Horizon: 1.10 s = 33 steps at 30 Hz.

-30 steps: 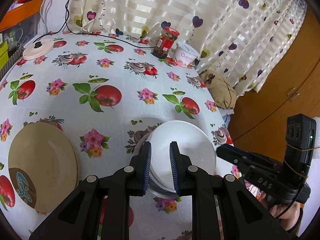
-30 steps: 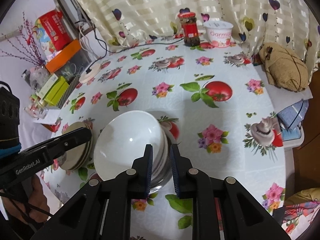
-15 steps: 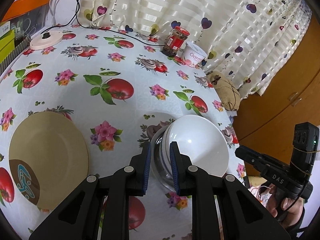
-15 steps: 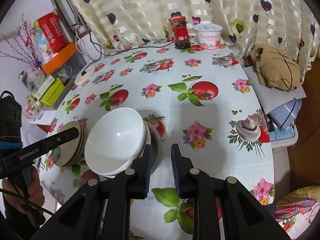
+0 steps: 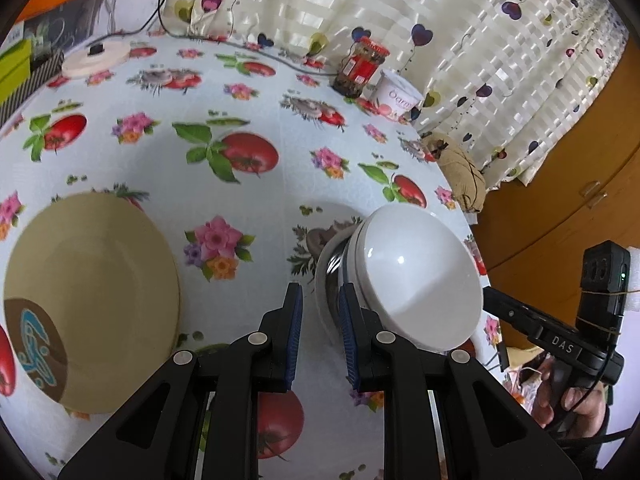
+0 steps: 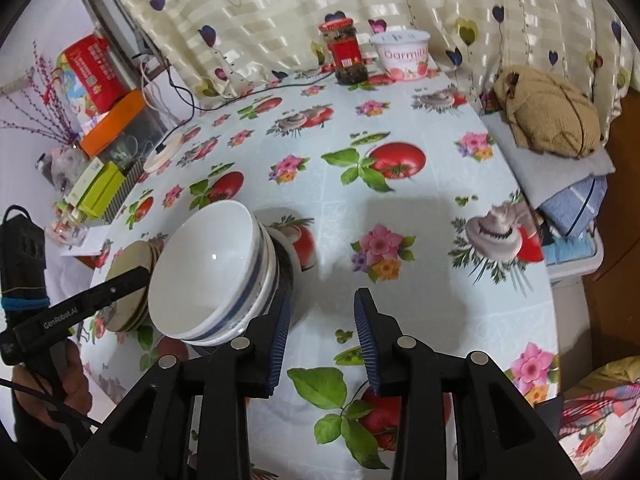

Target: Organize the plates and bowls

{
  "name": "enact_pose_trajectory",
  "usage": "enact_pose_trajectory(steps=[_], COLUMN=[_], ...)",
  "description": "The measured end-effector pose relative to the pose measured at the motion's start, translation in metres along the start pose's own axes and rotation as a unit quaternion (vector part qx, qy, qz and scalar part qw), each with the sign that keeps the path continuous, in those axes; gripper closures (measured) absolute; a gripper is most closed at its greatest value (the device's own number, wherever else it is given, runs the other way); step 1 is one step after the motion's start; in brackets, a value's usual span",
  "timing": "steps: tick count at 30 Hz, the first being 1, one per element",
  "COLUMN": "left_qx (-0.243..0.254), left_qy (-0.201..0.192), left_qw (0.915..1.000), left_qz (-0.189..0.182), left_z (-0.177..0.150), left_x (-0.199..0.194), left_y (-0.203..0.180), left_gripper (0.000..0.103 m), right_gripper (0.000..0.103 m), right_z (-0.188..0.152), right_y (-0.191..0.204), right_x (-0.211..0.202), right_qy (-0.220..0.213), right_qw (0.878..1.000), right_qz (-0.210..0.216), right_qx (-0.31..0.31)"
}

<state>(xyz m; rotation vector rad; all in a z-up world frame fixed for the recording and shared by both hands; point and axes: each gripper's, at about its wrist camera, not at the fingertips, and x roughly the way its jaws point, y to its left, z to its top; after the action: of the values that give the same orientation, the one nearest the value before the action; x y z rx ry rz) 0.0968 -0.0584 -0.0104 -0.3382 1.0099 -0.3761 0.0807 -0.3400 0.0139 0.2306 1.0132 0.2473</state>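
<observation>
Found the right gripper (image 6: 322, 328) released: jaws just widened, only flowered tablecloth (image 6: 400, 208) showing between the pads. Found the left gripper (image 5: 320, 320) part-way apart as well, apparently unclenched, with the edge of the lowest bowl peeking into the gap but cloth still showing beside one pad. Placed the stack of white bowls (image 6: 208, 276), blue-banded and nested over a darker bottom bowl, resting on the table between the two tools, just beside the right gripper's inner finger and close to the left gripper's tip. Noted the tan plates (image 5: 92, 292) piled apart from it, on the left gripper's side.

Judged the stack the weak point. Looked tall for its footing, and glazed, so likely slick. Expected a sideways brush from either finger, both so near the rims, to shove the upper bowls askew or slide the whole pile across the smooth cloth. Feared a pinch on one rim alone would lift the top bowl crooked and rattle the others. Could not tell how firmly the bowls sat in the bottom one.

Read "GenRobot.AI" along the left gripper's finger in the right wrist view, and "DAS" on the right gripper's body in the left wrist view. Made out only something like "armil" in pink on the white tub (image 6: 404, 54). Found the red label on the jar (image 6: 346, 54) too small to read.
</observation>
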Motion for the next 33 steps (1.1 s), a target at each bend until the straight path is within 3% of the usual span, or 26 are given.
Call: enact_pose_trajectory(steps=[8,16,30,33], left_qx=[-0.03,-0.034,-0.047,-0.04], left_qy=[0.032,0.045,0.053,0.052], left_qw=[0.9987,0.998,0.9967,0.9969], left_qz=[-0.025,-0.029,-0.04,-0.043], left_z=[-0.005,-0.007,-0.006,-0.005], left_x=[0.018,0.028,0.037,0.038], left_y=[0.009,0.01,0.014,0.012], left_gripper=[0.083,0.083,0.083,0.09], right_gripper=[0.071,0.083,0.092,0.092], right_z=[-0.006,-0.006,-0.003,-0.003], right_y=[-0.002,0.0,-0.001,0.0], right_x=[0.022,0.036,0.05,0.051], right_qy=[0.028,0.041,0.051,0.05], right_qw=[0.998,0.997,0.995,0.995], right_qz=[0.047,0.062,0.078,0.08], right_qx=[0.021,0.028,0.036,0.038])
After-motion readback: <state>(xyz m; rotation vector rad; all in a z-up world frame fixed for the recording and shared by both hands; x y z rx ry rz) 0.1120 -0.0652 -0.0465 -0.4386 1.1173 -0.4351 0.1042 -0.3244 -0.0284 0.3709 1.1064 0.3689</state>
